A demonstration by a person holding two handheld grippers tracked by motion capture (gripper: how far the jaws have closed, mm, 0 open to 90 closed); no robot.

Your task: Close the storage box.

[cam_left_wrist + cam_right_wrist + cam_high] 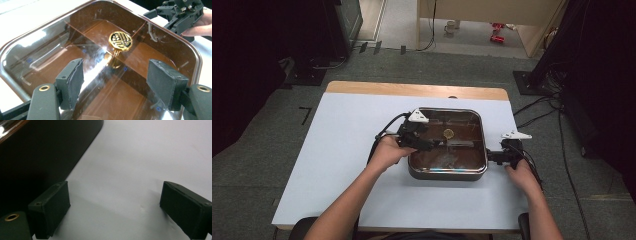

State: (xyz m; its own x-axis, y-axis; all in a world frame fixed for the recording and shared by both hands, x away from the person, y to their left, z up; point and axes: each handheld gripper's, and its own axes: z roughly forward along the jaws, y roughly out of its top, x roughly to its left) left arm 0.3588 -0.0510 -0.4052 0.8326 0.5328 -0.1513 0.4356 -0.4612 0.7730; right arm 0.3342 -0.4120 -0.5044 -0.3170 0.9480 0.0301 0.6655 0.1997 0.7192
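On the pale blue worktop (337,165) sits a square, dark-walled electric pan (447,172) under a brown-tinted glass lid (155,52) with a round gold knob (120,40) at its middle. Above the lid's left part hangs the left gripper (115,82), jaws spread wide and holding nothing. Just beside the pan's right wall, the right gripper (112,207) rests low over the worktop, jaws likewise spread and empty.

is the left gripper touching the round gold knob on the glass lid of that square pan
Apart. In the left gripper view, the left gripper is wide open, short of the round gold knob on the glass lid.
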